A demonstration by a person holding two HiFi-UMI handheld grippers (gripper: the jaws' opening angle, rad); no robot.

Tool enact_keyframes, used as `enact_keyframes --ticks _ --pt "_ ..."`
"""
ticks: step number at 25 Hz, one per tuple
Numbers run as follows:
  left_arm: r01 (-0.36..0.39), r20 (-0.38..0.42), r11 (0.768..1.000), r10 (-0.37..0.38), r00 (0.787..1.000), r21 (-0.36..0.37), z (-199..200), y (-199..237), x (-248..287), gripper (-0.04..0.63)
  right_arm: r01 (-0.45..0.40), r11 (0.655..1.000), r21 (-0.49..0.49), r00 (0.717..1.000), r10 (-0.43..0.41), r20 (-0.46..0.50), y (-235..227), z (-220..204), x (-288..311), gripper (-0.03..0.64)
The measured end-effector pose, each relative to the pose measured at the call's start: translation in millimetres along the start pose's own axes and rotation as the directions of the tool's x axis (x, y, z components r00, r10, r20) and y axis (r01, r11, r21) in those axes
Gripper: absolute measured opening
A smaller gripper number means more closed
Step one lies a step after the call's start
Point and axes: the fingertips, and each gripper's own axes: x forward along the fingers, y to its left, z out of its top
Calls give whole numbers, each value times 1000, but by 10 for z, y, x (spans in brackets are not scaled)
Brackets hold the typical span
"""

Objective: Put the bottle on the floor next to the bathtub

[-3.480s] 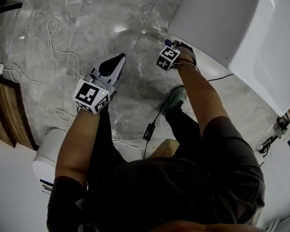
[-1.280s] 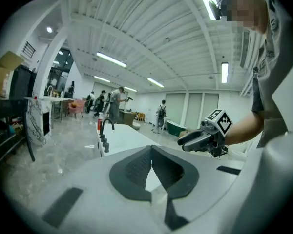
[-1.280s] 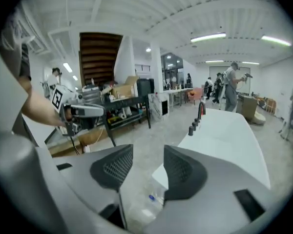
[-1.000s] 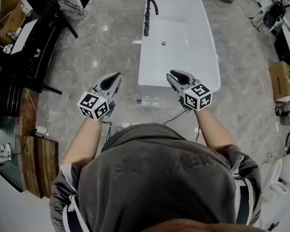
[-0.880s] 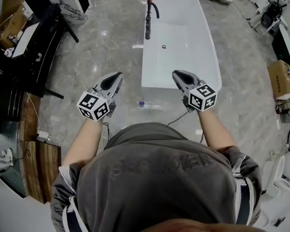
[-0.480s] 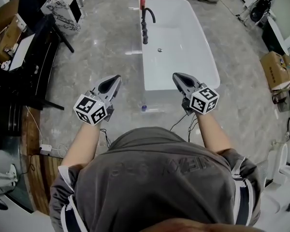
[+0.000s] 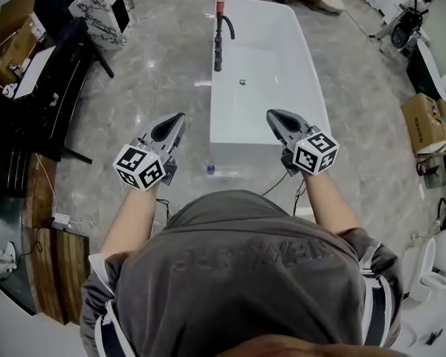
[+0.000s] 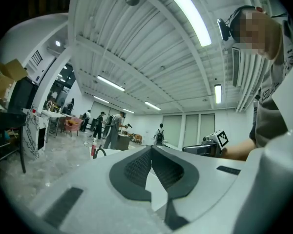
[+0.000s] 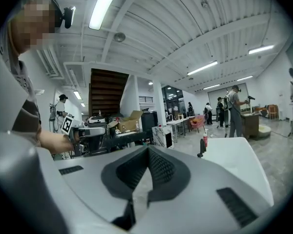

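A clear bottle with a blue cap (image 7: 215,171) lies on the grey floor, close against the near end of the white bathtub (image 7: 312,88). I cannot tell if it touches the tub. Both grippers are held up in front of the person's body, well above the bottle. My left gripper (image 7: 180,116) is shut with nothing in it, and its dark pads meet at the tip (image 8: 151,148). My right gripper (image 7: 270,114) is also shut and empty, jaws together (image 9: 148,148).
A black floor faucet (image 7: 219,39) and a red bottle (image 7: 220,4) stand at the tub's far left side. Black desks (image 7: 37,88) line the left. Cardboard boxes (image 7: 427,121) and a toilet (image 7: 431,262) are on the right. A cable (image 7: 279,186) runs on the floor.
The right gripper, low by the tub's foot seconds ago, is now raised level with the left, and its jaws have closed. The view has drifted slightly; the bottle stays on the floor.
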Motion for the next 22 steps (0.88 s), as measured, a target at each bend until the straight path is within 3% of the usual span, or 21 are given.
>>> enact_keyframes --ticks 4,22 --pt "2 -18 1000 -2 1000 22 -16 -56 62 6 5 1000 0 1000 -5 -7 -89 -20 -18 -9" --pt "10 -42 1000 -11 999 -16 -82 112 40 6 10 1000 -4 1000 -10 -12 -89 -80 146 -10"
